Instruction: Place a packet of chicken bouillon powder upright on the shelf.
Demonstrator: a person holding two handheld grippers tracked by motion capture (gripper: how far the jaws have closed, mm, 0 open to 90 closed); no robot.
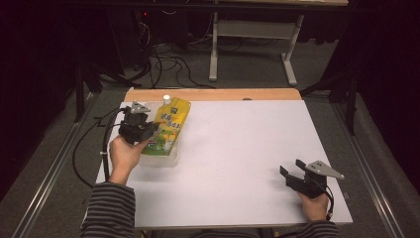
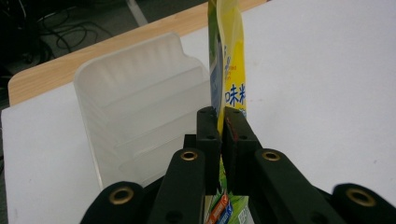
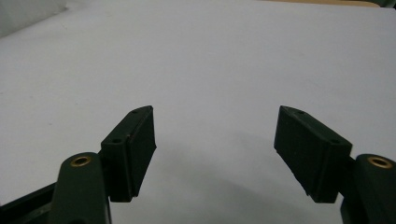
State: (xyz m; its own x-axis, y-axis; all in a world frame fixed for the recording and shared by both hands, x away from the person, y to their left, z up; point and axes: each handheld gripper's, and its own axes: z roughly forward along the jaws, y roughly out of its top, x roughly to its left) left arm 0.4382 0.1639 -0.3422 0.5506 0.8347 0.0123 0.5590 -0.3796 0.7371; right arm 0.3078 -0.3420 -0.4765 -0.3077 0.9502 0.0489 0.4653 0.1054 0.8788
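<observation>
A white table (image 1: 237, 163) with a wooden far edge carries all objects. At its far left corner sits a translucent plastic tray (image 1: 166, 159), whose ribbed inner wall appears in the left gripper view (image 2: 135, 112). A yellow spouted pouch (image 1: 171, 124) with a white cap lies over this tray, cap toward the table's far edge. The left gripper (image 1: 148, 131), held in the person's left hand (image 1: 124, 153), has its jaws closed on the pouch (image 2: 231, 70), pinching the thin yellow edge between them. The right gripper (image 1: 292, 173), held in the right hand (image 1: 314, 206) near the table's right front corner, rests well apart from the tray; its jaws stand wide open over bare tabletop (image 3: 215, 60).
</observation>
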